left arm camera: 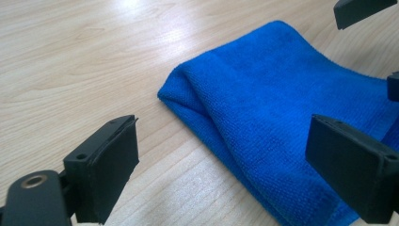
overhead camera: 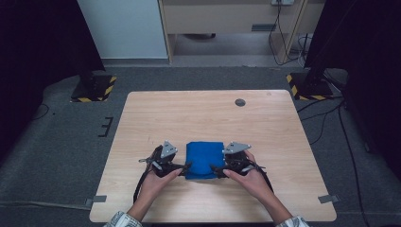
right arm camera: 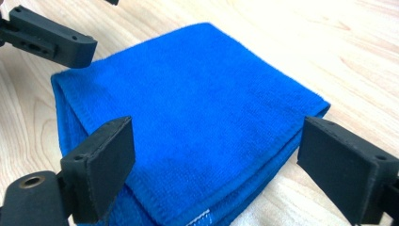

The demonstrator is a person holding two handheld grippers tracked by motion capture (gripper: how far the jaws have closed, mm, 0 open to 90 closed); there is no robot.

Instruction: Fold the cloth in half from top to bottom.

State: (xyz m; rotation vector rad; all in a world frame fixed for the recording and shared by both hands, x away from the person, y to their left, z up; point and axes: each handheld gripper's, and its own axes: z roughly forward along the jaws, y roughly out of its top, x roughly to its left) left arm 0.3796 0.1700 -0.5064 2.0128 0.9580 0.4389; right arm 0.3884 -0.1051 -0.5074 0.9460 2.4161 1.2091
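Pale wood-grain table [overhead camera: 208,118] stands on grey carpet, with a small dark disc [overhead camera: 240,102] toward its 1 o'clock corner and hazard-striped stand bases at 10 and 2 o'clock. A folded blue cloth [overhead camera: 204,160] lies flat near the table's 6 o'clock edge, layered hems showing, between the left gripper [overhead camera: 185,166] at its 9 o'clock and the right gripper [overhead camera: 215,169] at its 3 o'clock. Both sets of jaws gape wide, holding nothing

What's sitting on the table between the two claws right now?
A folded blue microfiber cloth lies between the left claw and the right claw, seen in the high view.
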